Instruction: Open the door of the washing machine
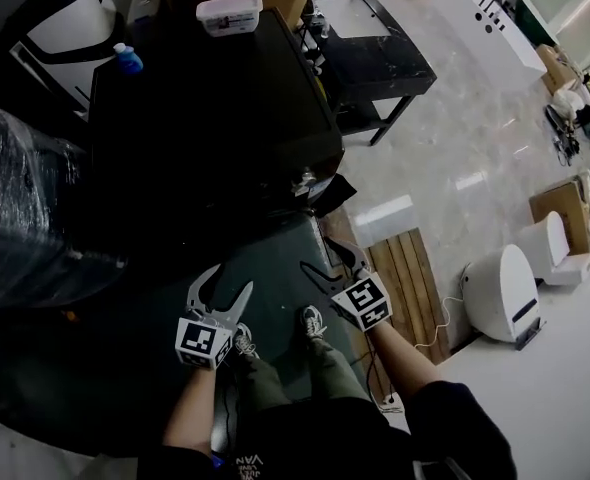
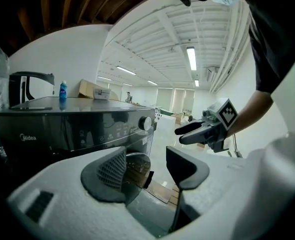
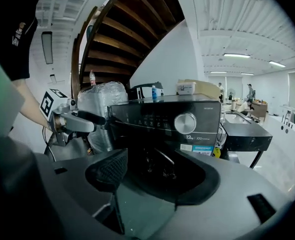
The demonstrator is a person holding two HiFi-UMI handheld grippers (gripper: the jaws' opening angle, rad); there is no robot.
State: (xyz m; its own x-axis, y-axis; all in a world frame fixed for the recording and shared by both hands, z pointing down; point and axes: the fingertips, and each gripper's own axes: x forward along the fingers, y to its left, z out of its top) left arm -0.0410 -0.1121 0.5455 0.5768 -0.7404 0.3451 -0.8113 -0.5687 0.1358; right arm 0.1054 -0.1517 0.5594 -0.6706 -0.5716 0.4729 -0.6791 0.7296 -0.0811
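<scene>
Before the washing machine (image 1: 210, 118), left gripper (image 1: 227, 286) and right gripper (image 1: 327, 260) hover with jaws apart, both empty

Washing machine (image 1: 205, 118) close ahead; wrapped bundle (image 1: 20, 218) left; open floor (image 1: 475, 158) right

The dark front-loading washing machine (image 3: 157, 115) stands upright, silver dial (image 3: 185, 123) on its panel, round glass door (image 2: 136, 168) below.

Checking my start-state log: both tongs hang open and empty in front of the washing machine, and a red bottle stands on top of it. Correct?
Not quite: the bottle on top of the washing machine is blue, not red, as the head view shows. The rest holds: the left tongs and the right tongs are open and empty in front of it.
</scene>
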